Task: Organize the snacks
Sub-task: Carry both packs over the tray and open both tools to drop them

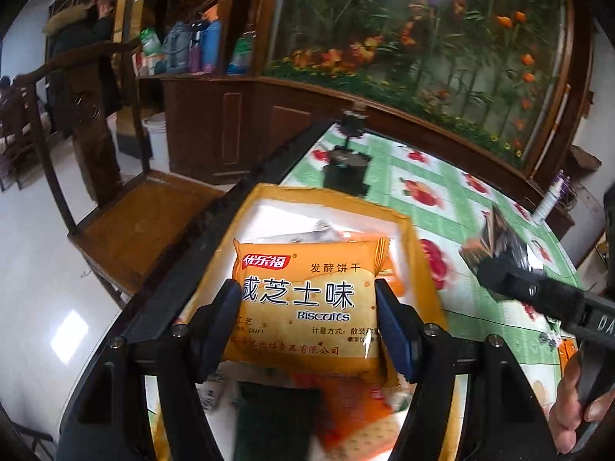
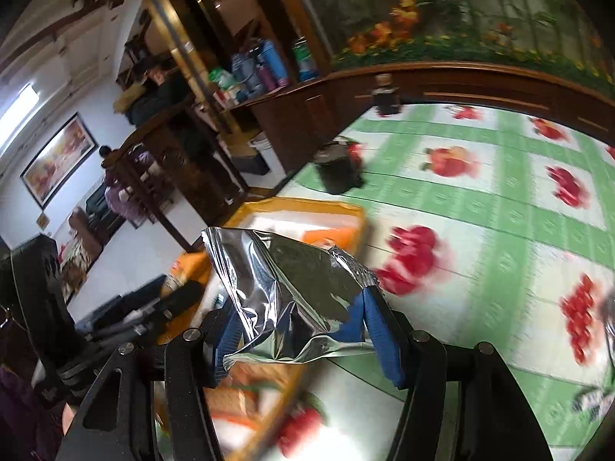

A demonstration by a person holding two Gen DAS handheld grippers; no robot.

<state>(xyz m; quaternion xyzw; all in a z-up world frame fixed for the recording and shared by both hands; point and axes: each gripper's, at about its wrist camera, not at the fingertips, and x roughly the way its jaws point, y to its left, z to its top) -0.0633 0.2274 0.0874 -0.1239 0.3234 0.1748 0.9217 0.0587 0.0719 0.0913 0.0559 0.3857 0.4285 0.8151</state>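
An orange biscuit packet (image 1: 303,299) with white lettering is gripped between the blue pads of my left gripper (image 1: 307,311), which is shut on it above a yellow tray (image 1: 403,226) that holds more orange packets. My right gripper (image 2: 296,326) is shut on a crumpled silver foil snack bag (image 2: 292,292), held over the tablecloth beside the yellow tray (image 2: 357,215). In the left wrist view the right gripper (image 1: 496,265) comes in from the right with the foil bag (image 1: 492,238). The left gripper's fingers (image 2: 180,296) show at the left of the right wrist view.
The table wears a green and white checked cloth with red fruit (image 2: 480,192). A small black stand (image 1: 346,169) sits on it behind the tray. A wooden chair (image 1: 115,211) stands left of the table, a wooden cabinet (image 1: 238,123) with bottles beyond. A person (image 1: 80,38) stands at the back left.
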